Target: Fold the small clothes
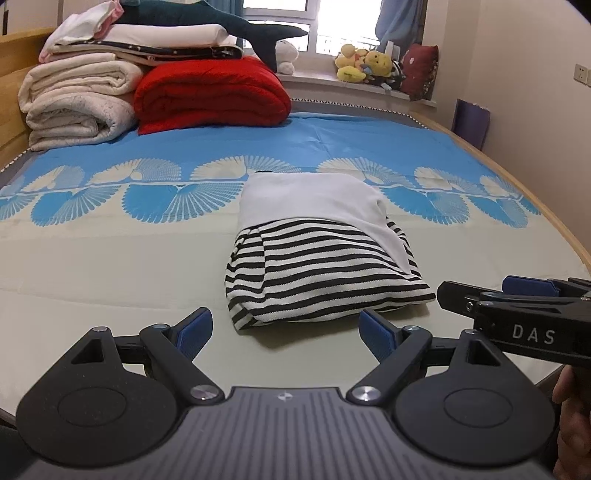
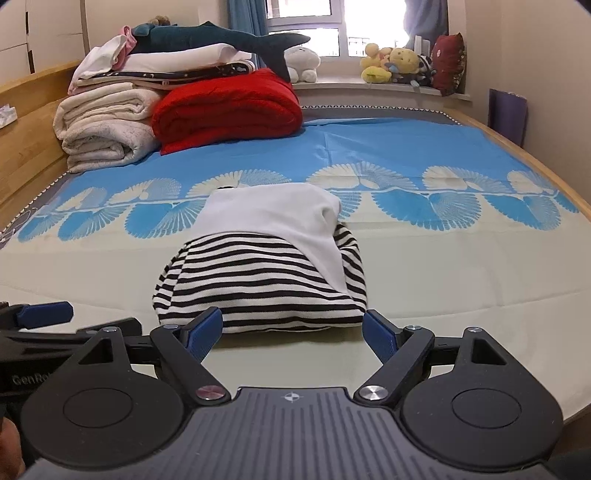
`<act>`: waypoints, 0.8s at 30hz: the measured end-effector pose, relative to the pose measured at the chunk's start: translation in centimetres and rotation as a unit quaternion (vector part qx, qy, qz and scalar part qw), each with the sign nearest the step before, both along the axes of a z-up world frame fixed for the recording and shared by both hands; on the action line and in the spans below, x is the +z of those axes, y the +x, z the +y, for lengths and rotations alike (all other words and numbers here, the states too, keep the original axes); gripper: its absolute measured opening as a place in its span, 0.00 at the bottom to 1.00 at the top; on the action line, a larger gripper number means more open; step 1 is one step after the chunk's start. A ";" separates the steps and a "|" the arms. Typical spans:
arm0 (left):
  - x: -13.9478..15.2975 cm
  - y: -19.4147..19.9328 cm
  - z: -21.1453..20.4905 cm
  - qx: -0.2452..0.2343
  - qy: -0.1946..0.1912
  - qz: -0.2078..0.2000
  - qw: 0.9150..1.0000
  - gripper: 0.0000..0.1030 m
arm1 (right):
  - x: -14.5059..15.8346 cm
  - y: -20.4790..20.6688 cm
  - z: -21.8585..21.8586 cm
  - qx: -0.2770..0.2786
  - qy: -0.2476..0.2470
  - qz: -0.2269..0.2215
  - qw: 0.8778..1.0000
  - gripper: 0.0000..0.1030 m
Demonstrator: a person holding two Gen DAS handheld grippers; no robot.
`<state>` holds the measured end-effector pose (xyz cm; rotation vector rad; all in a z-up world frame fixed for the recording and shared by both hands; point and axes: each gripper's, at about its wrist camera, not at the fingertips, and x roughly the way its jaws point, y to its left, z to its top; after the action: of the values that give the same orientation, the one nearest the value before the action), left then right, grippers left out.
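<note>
A small black-and-white striped garment with a white upper part (image 1: 317, 254) lies folded into a compact bundle on the bed; it also shows in the right wrist view (image 2: 266, 266). My left gripper (image 1: 286, 328) is open and empty, just in front of the bundle's near edge. My right gripper (image 2: 293, 328) is open and empty, its fingers flanking the bundle's near edge without touching. The right gripper also shows at the right edge of the left wrist view (image 1: 517, 299). The left gripper shows at the left edge of the right wrist view (image 2: 44, 321).
The bed has a cream and blue patterned sheet (image 1: 110, 258). At the back left lie a folded red blanket (image 1: 210, 96), rolled white blankets (image 1: 77, 103) and a plush shark (image 1: 207, 18). Plush toys (image 1: 365, 64) sit on the windowsill. A wooden bed rim (image 1: 517, 188) runs along the right.
</note>
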<state>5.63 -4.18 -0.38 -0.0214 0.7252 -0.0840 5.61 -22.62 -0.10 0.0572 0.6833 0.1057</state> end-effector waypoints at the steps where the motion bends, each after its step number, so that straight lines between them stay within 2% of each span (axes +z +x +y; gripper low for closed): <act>1: 0.0 0.0 0.1 0.001 -0.001 0.000 1.000 0.87 | 0.1 0.0 0.1 -0.002 -0.001 -0.001 1.000 0.81; 24: 0.2 -0.2 0.7 -0.007 -0.007 -0.005 1.000 0.87 | 0.1 -0.3 0.7 -0.010 -0.003 -0.004 1.000 0.80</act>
<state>5.43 -3.53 -0.20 -0.0291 0.7144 -0.1032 5.29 -21.96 -0.01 0.0568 0.6747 0.0845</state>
